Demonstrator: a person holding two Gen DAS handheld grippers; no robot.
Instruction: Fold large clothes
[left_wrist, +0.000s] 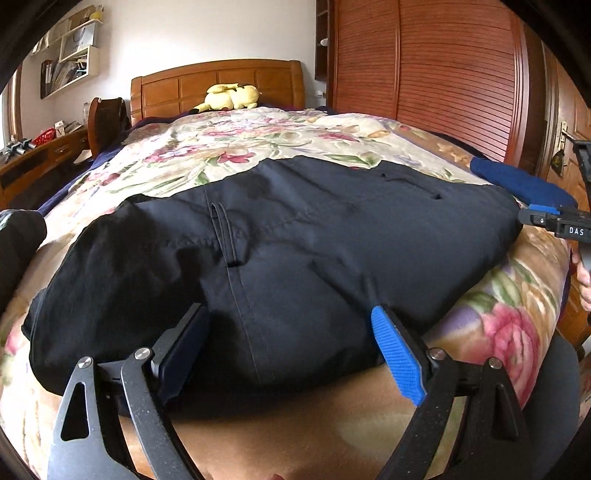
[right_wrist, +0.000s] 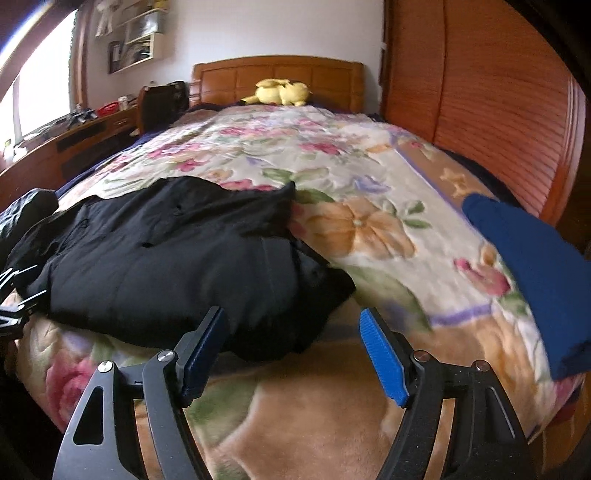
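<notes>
We hold both grippers at the foot of the bed, and the dark trousers lie flat on the floral blanket, their long axis running side to side across our front rather than away toward the headboard. Our left gripper is the nearer one: its jaws stand wide apart, with the near edge of the cloth right between and just ahead of the fingers, apparently not yet pinched. Our right gripper is also spread open and holds nothing; from it the trousers lie ahead and to the left, their rumpled end just beyond the left finger. A folded blue garment sits well apart on the right. We judge the next grasp falls first to the left hand, the right needing to shift leftward to reach the cloth's end
</notes>
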